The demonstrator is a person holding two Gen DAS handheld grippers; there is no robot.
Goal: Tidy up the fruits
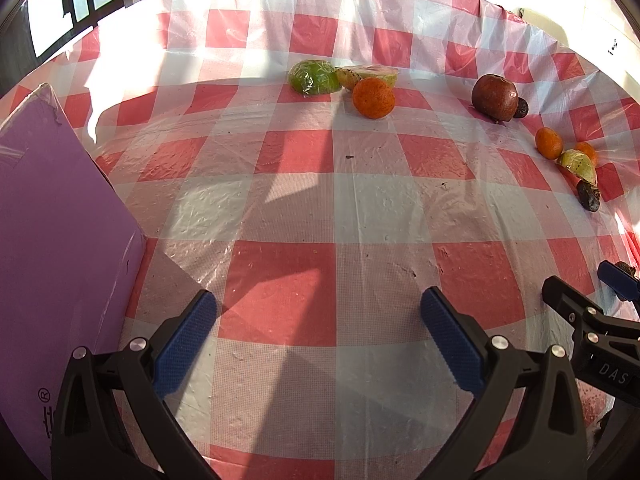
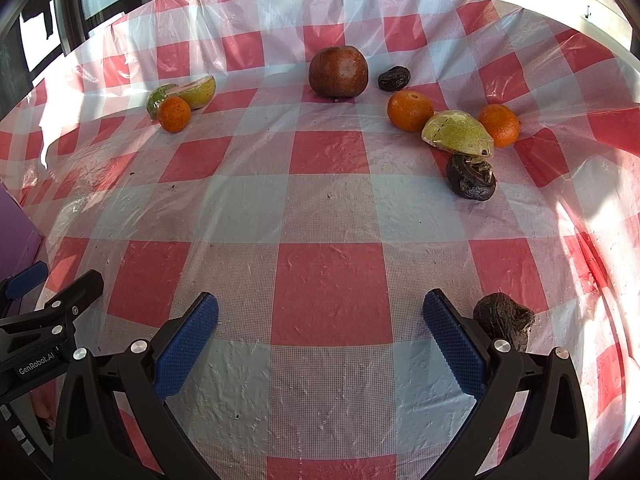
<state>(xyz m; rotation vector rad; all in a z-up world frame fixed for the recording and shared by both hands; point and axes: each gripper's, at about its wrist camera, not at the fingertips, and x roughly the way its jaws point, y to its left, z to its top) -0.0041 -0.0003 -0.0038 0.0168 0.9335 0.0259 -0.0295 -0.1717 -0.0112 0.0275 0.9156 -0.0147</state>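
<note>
Fruit lies scattered on a red-and-white checked tablecloth (image 2: 328,292). At the far left sit an orange (image 2: 174,114), a wrapped green fruit (image 1: 314,77) and a wrapped yellow-green wedge (image 2: 198,90). A dark brown round fruit (image 2: 338,71) stands at the back with a small dark wrinkled fruit (image 2: 394,78) beside it. To the right are two oranges (image 2: 409,111) (image 2: 499,125), a wrapped green wedge (image 2: 458,134) and a dark wrinkled fruit (image 2: 471,177). Another dark wrinkled fruit (image 2: 503,320) lies just right of my right gripper (image 2: 320,328), which is open and holds nothing. My left gripper (image 1: 318,328) is open too.
A purple box (image 1: 60,240) stands upright at the left, close to my left gripper. The cloth's plastic cover is creased and bunches up at the right edge (image 2: 592,264). Windows and a wall lie beyond the table's far edge.
</note>
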